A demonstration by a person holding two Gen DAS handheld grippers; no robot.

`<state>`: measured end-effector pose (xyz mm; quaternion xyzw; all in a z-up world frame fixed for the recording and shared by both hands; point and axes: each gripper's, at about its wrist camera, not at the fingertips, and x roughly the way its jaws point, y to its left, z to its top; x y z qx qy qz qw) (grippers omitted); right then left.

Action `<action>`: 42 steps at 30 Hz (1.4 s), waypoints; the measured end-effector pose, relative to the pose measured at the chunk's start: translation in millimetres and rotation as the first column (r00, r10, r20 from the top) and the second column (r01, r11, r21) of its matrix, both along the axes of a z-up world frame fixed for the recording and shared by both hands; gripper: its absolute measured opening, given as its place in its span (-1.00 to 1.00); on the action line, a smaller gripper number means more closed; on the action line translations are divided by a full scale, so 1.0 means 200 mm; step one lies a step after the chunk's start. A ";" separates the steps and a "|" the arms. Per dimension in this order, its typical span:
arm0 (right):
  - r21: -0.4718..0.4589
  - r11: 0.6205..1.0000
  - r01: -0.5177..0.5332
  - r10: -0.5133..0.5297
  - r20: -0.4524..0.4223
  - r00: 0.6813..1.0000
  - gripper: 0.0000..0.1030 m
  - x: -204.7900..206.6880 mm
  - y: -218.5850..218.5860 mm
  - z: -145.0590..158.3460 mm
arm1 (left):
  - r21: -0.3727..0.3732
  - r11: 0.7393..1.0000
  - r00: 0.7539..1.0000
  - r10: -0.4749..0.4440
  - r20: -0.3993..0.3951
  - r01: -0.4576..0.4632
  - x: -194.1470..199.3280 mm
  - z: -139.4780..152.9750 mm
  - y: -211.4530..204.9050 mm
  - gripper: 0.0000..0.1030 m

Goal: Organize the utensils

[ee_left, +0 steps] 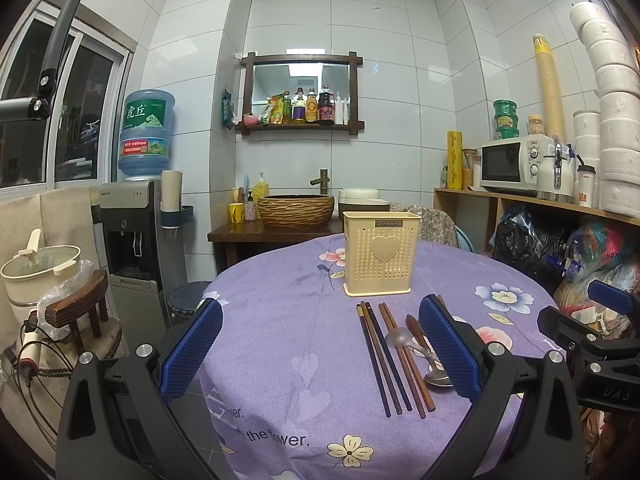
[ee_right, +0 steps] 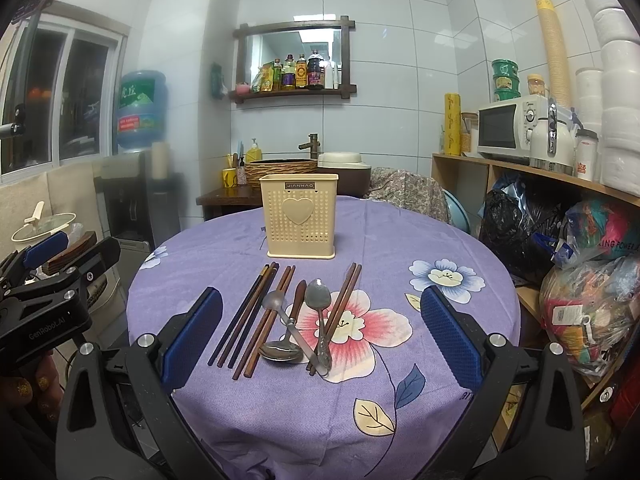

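- My left gripper (ee_left: 320,344) and right gripper (ee_right: 320,332) hover with jaws spread, holding nothing.
- Chopsticks (ee_right: 256,316) and spoons (ee_right: 318,300) lie on the counter (ee_right: 420,240), before the cream utensil holder (ee_right: 299,216).
- Thin, stiff, slippery — I'd pinch mid-shaft.

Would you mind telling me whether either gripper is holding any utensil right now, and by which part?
Nothing is held: the left gripper and right gripper are both open and empty.
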<state>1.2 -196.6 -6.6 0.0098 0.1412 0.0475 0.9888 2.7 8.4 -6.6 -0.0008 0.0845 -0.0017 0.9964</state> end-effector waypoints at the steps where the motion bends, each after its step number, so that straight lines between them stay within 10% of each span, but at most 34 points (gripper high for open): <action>1: 0.001 1.000 0.000 0.000 0.000 1.000 0.90 0.00 0.00 0.00 | 0.000 1.000 1.000 0.000 0.000 0.000 0.00 0.00 0.00 0.90; 32: 0.002 1.000 -0.005 0.005 -0.014 1.000 0.90 0.01 -0.02 -0.05 | 0.007 1.000 1.000 -0.004 -0.010 0.004 0.01 -0.03 0.03 0.90; 42: -0.041 0.999 0.005 -0.010 -0.117 0.993 0.90 0.13 -0.02 -0.12 | 0.048 0.998 0.992 -0.028 -0.126 0.035 0.11 -0.07 -0.01 0.90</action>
